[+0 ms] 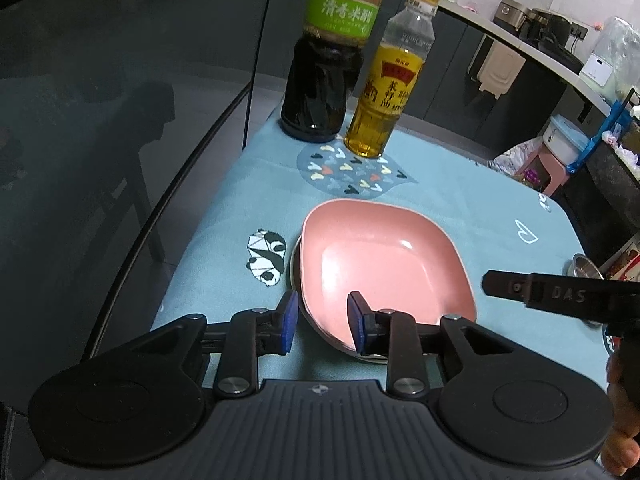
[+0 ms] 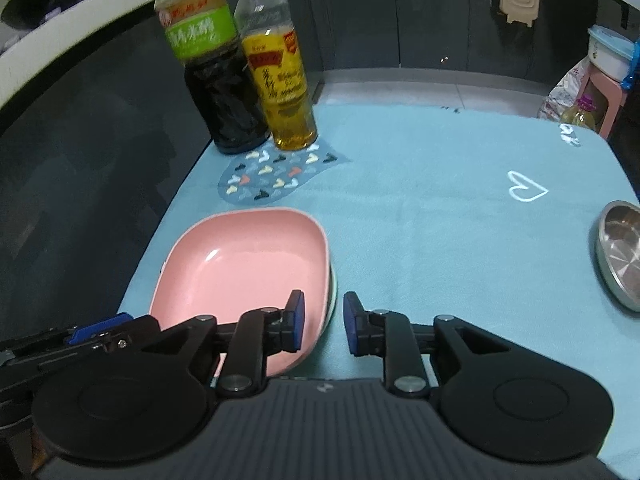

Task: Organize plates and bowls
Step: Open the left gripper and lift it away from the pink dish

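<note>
A pink plate (image 1: 384,264) with rounded corners sits on top of a small stack at the left edge of a table covered by a light blue cloth (image 1: 460,200). Under it a pale rim (image 2: 333,292) shows, and what looks like a metal rim at the near side, though the blur leaves that unsure.

The left gripper (image 1: 322,322) straddles the plate's near left edge with its blue-padded jaws parted: one pad stands outside the rim, the other over the plate's inside, and neither presses on it. The right gripper (image 2: 324,322) stands just as loosely at the plate's near right edge, jaws apart, one pad over the plate and the other beyond the stack above bare cloth.

At the far left corner stand a dark bottle with a green label (image 1: 326,60) and, just beside it, a yellow-labelled bottle of golden oil (image 1: 384,92), both at the edge of a heart-patterned patch (image 1: 352,174). A panda print (image 1: 267,256) lies left of the stack. A steel bowl (image 2: 620,256) rests well apart, at the right edge.
</note>
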`<state>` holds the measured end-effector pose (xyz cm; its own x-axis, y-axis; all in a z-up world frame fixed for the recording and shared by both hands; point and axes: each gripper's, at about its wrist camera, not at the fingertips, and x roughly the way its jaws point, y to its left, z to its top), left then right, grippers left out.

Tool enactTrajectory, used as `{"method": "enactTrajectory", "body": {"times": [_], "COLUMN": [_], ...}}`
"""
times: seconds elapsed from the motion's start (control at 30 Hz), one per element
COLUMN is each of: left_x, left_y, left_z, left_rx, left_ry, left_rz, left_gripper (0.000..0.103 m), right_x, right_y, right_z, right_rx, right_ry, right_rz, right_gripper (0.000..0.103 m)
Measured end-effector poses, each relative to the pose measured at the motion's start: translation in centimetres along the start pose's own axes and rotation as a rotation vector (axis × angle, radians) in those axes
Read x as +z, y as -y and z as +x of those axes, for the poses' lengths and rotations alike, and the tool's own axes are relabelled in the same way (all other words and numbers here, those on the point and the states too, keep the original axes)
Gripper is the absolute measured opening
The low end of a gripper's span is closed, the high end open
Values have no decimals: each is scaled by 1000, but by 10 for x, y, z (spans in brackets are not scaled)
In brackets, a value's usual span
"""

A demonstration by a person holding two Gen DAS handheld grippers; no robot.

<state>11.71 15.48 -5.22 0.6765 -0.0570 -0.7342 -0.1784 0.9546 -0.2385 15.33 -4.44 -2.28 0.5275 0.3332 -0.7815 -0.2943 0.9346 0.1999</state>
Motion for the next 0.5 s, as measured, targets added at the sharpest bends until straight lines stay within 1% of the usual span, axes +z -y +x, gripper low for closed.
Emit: {"method": "enactTrajectory", "body": {"times": [0.27,0.5], "left_x": [2,4], "left_y": [23,68], "left_z": [-15,-23], "left_rx": [-22,-58], "left_ry": [34,43], "left_rz": [36,122], "left_gripper": [26,26], "right_x": [1,-4], "right_y": [25,65], "right_z": [-28,-44], "right_rx": [-4,-26], "right_ry": [71,119], "right_rz": [48,121], "right_gripper": [27,28]}}
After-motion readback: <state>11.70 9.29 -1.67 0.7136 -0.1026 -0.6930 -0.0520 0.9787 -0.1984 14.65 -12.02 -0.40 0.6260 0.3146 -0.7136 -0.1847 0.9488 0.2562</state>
